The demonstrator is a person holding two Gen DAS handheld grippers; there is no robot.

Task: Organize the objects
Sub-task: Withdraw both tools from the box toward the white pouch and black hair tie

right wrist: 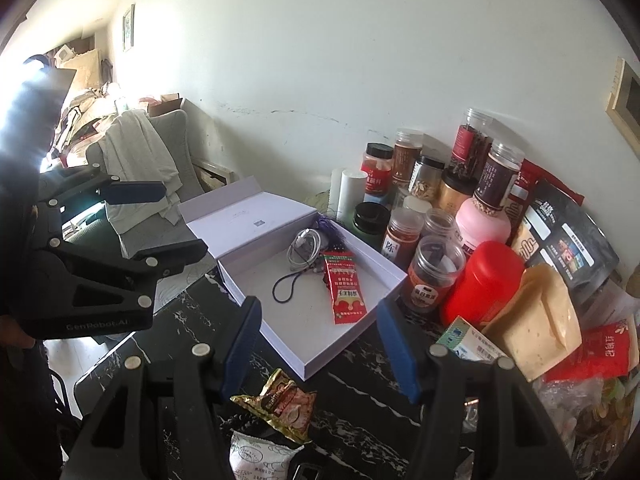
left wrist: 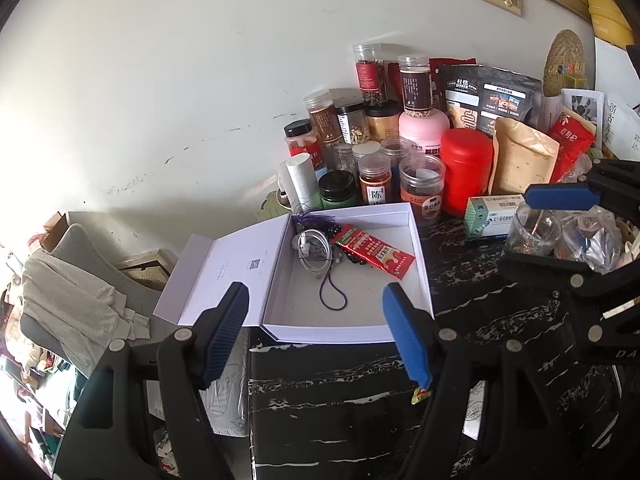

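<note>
Partly sorted – the open white box (right wrist: 316, 280) at centre frame holds a cable and red sachet (right wrist: 345, 288), both grippers' fingers apart and empty, snack packets (right wrist: 286, 402) below still on the table (right wrist: 360, 412).

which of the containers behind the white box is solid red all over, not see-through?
The red canister with the domed red lid, standing right of the clear jars and left of the tan kraft pouch. Body and lid are opaque red; the other jars show their contents.

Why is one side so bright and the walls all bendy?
Right wrist view: window glare whites out the far left edge, above the left gripper. Left wrist view: the lower left corner is washed out too. In both, the fisheye lens curves the wall and darkens the corners; the white box stays sharp.
</note>
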